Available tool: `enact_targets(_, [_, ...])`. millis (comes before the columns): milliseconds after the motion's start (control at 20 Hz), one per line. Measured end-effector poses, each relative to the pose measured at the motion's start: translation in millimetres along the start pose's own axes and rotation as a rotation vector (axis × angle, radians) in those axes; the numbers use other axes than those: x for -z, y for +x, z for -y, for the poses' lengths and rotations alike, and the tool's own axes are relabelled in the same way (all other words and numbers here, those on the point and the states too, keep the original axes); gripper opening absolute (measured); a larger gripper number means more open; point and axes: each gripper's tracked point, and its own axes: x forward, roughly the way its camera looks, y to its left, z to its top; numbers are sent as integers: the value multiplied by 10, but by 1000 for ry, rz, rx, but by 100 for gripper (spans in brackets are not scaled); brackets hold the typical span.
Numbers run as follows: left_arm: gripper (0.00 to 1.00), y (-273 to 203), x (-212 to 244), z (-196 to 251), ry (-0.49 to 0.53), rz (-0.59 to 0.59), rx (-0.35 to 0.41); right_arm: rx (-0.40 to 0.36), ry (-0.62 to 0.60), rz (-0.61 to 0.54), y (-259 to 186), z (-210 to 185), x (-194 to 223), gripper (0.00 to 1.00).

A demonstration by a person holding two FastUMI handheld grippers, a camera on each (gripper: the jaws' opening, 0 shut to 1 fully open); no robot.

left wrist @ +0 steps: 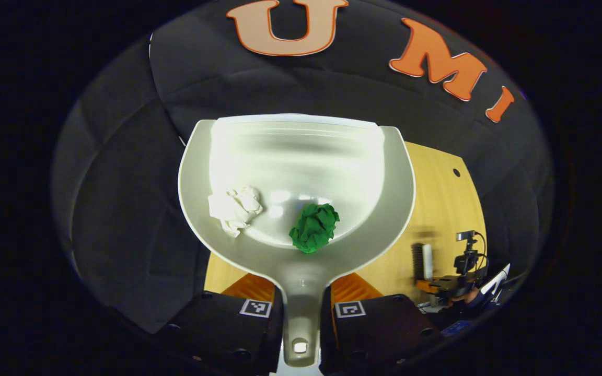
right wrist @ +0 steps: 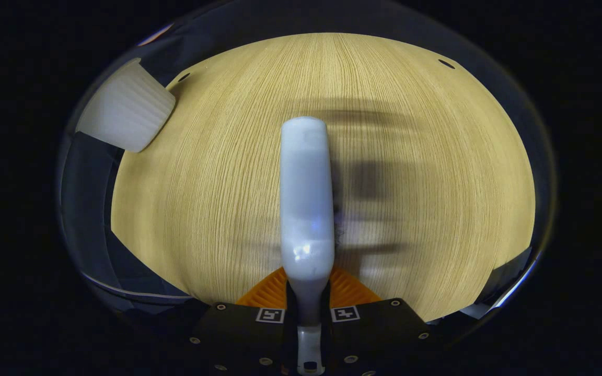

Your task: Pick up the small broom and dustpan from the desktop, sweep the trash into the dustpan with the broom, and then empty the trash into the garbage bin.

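With dustpan [left wrist: 301,172] gripped by handle in left gripper [left wrist: 301,318] fingers, white wad [left wrist: 235,209] and green wad [left wrist: 314,227] inside, we judge bin [right wrist: 126,112] next: up-left of broom [right wrist: 306,203], right gripper [right wrist: 309,313] clamping it over worktop [right wrist: 437,183].

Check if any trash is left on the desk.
No, the desk looks bare, and both paper balls lie in the dustpan.

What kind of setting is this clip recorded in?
Likely a staged recording booth, not a home: a bare wooden desk, a black cloth wall behind it, and a small camera rig at the desk's edge.
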Motion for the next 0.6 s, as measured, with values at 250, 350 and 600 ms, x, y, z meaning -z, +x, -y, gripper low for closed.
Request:
enact_targets(250, [30,188,-208,-635,109,-34,-117,15,27,-10,0,25,-25,17])
enact_targets(350, [30,218,-303,-868,204,-50,-189,18,39,-12,7,47,-71,17])
enact_targets(600, [29,97,-294,-1226,549,-114,-405,19,60,-11,18,152,-237,17])
